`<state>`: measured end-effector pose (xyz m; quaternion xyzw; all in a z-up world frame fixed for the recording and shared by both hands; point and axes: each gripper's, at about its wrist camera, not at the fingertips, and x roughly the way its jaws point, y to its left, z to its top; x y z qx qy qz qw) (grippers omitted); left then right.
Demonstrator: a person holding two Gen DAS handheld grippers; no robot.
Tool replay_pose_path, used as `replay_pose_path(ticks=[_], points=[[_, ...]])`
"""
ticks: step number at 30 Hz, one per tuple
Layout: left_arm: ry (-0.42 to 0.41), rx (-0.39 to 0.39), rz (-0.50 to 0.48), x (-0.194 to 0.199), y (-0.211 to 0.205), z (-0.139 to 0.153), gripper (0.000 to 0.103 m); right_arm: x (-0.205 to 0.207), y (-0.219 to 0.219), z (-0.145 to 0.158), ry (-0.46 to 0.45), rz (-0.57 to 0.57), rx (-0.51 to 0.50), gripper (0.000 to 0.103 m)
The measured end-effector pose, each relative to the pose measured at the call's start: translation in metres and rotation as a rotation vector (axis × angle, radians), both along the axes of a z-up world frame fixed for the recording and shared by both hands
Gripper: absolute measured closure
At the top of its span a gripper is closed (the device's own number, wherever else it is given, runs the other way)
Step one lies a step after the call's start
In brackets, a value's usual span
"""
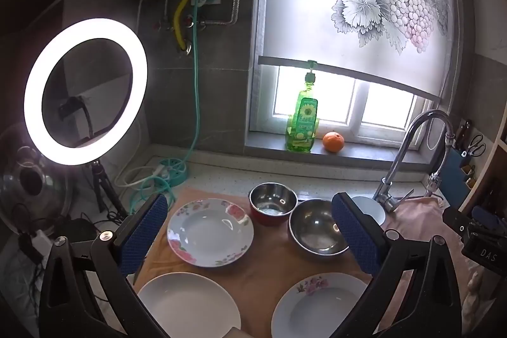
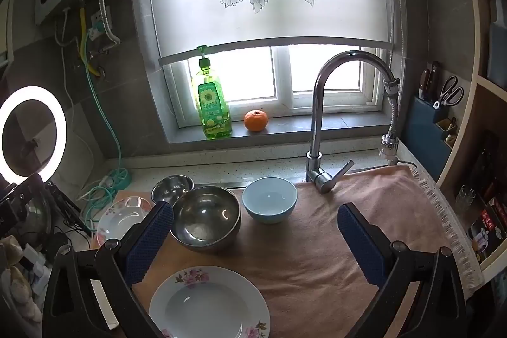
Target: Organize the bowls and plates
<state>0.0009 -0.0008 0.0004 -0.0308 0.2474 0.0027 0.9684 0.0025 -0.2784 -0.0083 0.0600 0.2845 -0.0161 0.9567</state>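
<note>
Nearest, the left gripper (image 1: 250, 230) and right gripper (image 2: 255, 238) hang empty, jaws wide. Below lie a white plate (image 1: 188, 304) and flowered plates (image 1: 210, 232); steel bowls (image 1: 317, 227) sit mid-frame. Judgement: pinch one plate rim, stack like with like.

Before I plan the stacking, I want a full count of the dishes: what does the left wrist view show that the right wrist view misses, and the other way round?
Only the left wrist view shows the plain white plate at bottom left, and the red outside of the small steel bowl.

Only the right wrist view shows the blue bowl whole; in the left view a finger hides most of it.

Both show the large steel bowl, the two floral plates, the cloth and the faucet. The left gripper and right gripper are open, holding nothing.
</note>
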Motion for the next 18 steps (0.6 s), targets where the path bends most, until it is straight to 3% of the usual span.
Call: replay_pose_path(ticks=[9, 18], points=[[0.022, -0.008, -0.015, 0.005, -0.003, -0.004, 0.001, 0.006, 0.005, -0.008, 0.041, 0.008, -0.023, 0.001], [0.023, -0.005, -0.038, 0.006, -0.007, -0.011, 0.001, 0.004, 0.004, -0.005, 0.020, -0.007, -0.016, 0.001]])
